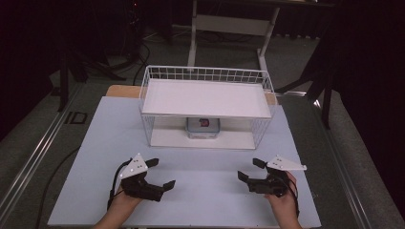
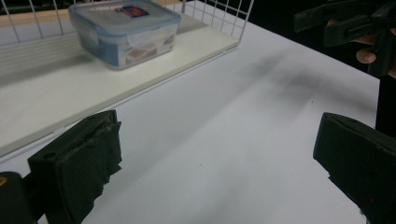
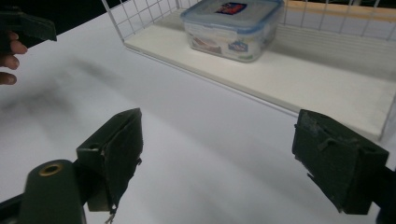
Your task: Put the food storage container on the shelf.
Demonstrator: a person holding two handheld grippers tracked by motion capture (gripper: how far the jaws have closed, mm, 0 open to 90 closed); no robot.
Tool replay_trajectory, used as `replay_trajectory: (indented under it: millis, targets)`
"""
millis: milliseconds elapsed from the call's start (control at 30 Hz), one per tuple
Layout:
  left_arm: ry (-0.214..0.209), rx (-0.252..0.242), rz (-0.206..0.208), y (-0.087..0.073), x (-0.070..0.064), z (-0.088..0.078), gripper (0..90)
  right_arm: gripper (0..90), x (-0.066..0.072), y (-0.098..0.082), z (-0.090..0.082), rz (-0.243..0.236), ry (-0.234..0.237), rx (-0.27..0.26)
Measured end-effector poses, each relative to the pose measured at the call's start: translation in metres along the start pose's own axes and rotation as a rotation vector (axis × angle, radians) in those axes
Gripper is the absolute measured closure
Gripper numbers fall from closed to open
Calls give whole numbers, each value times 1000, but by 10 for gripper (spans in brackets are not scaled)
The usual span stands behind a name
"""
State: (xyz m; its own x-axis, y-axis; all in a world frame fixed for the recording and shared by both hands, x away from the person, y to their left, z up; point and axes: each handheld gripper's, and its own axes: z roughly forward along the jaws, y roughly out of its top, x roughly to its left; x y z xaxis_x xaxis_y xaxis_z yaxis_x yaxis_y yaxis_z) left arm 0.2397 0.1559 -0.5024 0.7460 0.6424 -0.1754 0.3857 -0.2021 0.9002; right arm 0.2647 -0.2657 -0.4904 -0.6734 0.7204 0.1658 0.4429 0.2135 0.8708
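Food container (image 1: pixel 203 127) sits untouched on lower shelf of wire rack (image 1: pixel 258 125), lid on; left gripper (image 1: pixel 155 174) and right gripper (image 1: pixel 250 169) hover well short over table (image 1: pixel 205 191), jaws wide, empty, so the reach and grasp both remain.

Clear box (image 1: pixel 203 128) with blue-rimmed lid, red and blue label on top. White wire rack (image 1: pixel 258 76), white shelves. Pale bluish-white table (image 1: pixel 105 143). Black left gripper (image 1: pixel 160 172) and right gripper (image 1: pixel 252 169), each with a light grey plate. Dark surroundings.
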Motion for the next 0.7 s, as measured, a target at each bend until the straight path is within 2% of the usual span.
replay_trajectory:
  millis: [100, 167, 267, 433, 700]
  targets:
    - [2, -11, -12, -1, 2, -1, 18, 160, -5, -7, 0, -10, -15, 12]
    - [3, -19, -18, -2, 4, -1, 18, 160, -9, -10, 0, 5, 0, 6]
    - [-1, -17, -25, -5, 7, -1, 18, 160, -13, -12, -1, -24, -23, 8]
    - [4, -10, -38, -7, 10, 1, 18, 161, -20, -17, 2, -46, -53, 27]
    - [4, 22, -22, -8, 8, 5, 18, 160, -24, -22, 10, -49, -71, 52]
